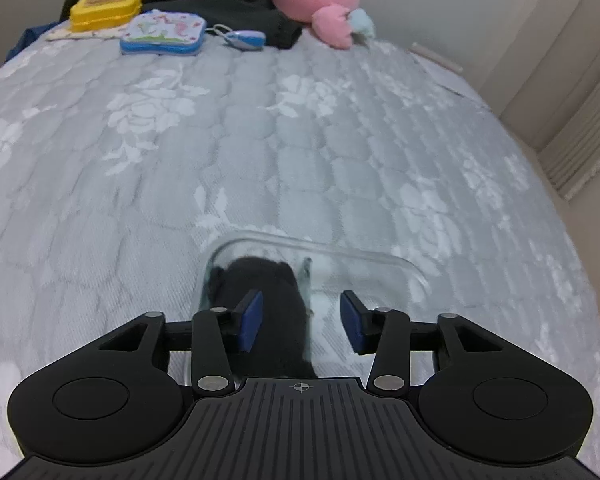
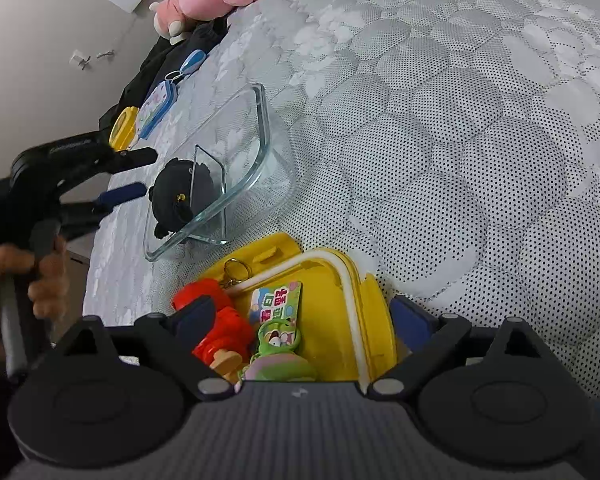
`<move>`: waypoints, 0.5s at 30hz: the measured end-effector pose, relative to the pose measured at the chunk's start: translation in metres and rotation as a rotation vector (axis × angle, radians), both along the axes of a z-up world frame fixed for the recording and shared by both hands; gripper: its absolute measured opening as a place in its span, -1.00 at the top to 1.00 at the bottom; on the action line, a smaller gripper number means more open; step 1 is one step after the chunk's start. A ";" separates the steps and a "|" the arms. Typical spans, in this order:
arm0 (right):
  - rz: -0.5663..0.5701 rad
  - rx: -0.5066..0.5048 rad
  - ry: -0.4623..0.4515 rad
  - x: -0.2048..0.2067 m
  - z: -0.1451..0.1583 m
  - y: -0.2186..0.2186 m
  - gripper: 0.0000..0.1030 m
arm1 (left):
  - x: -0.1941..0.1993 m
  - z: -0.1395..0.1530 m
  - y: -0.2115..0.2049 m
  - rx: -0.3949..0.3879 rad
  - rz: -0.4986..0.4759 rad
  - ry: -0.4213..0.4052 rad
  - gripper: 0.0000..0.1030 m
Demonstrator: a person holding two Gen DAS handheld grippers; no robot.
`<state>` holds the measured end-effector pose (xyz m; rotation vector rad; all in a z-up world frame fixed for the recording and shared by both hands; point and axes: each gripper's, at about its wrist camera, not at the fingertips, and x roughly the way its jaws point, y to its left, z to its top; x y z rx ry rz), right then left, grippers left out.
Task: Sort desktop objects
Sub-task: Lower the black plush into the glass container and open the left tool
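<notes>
Both wrist views angled down, close; share glass container (image 1: pixel 312 248).

Large green and pink characters, seemingly Korean, are printed on a small colourful card (image 2: pixel 277 301) lying in the yellow box (image 2: pixel 374 308), but they cannot be made out with certainty. Faint embossed lettering is seen on the left gripper (image 2: pixel 134 174), too small to be read.

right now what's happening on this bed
A person is sorting small things on a quilted bed with a gripper in each hand. The left gripper is open over a clear glass dish, where a black plush toy lies, not gripped. The right gripper is open around a yellow box holding a red toy, a green keychain and a card.
</notes>
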<state>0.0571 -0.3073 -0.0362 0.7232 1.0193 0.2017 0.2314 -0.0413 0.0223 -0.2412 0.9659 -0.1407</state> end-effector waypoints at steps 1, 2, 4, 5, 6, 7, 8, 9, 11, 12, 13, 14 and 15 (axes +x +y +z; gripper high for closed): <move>-0.001 0.005 0.001 0.000 0.000 -0.001 -0.85 | 0.005 -0.003 0.000 0.015 0.004 0.018 0.16; -0.005 0.013 0.003 0.000 0.000 -0.001 -0.85 | 0.008 -0.007 -0.001 0.029 0.005 0.026 0.21; -0.010 0.028 0.008 0.000 -0.002 -0.004 -0.85 | 0.012 -0.013 -0.003 0.049 0.006 0.032 0.21; -0.013 0.035 0.011 0.000 -0.002 -0.005 -0.85 | 0.014 -0.014 -0.005 0.054 0.006 0.031 0.19; -0.015 0.042 0.014 0.001 -0.003 -0.006 -0.87 | 0.016 -0.015 -0.007 0.060 0.007 0.030 0.18; -0.015 0.047 0.018 0.001 -0.004 -0.006 -0.87 | 0.018 -0.016 -0.007 0.068 0.003 0.029 0.17; -0.015 0.049 0.022 0.002 -0.004 -0.006 -0.87 | 0.020 -0.017 -0.008 0.076 -0.002 0.028 0.16; -0.012 0.050 0.027 0.002 -0.005 -0.006 -0.87 | 0.022 -0.018 -0.009 0.084 -0.007 0.027 0.14; -0.005 0.045 0.028 0.002 -0.005 -0.004 -0.87 | 0.024 -0.020 -0.015 0.130 -0.034 0.012 0.12; -0.003 0.040 0.026 0.002 -0.005 -0.004 -0.87 | 0.024 -0.020 -0.018 0.155 -0.049 0.003 0.11; -0.001 0.037 0.026 0.002 -0.005 -0.003 -0.87 | 0.022 -0.019 -0.021 0.174 -0.062 -0.011 0.11; 0.001 0.035 0.026 0.002 -0.006 -0.003 -0.87 | 0.017 -0.015 -0.021 0.182 -0.070 -0.029 0.11; 0.000 0.032 0.029 0.003 -0.006 -0.002 -0.87 | 0.013 -0.012 -0.019 0.172 -0.071 -0.042 0.11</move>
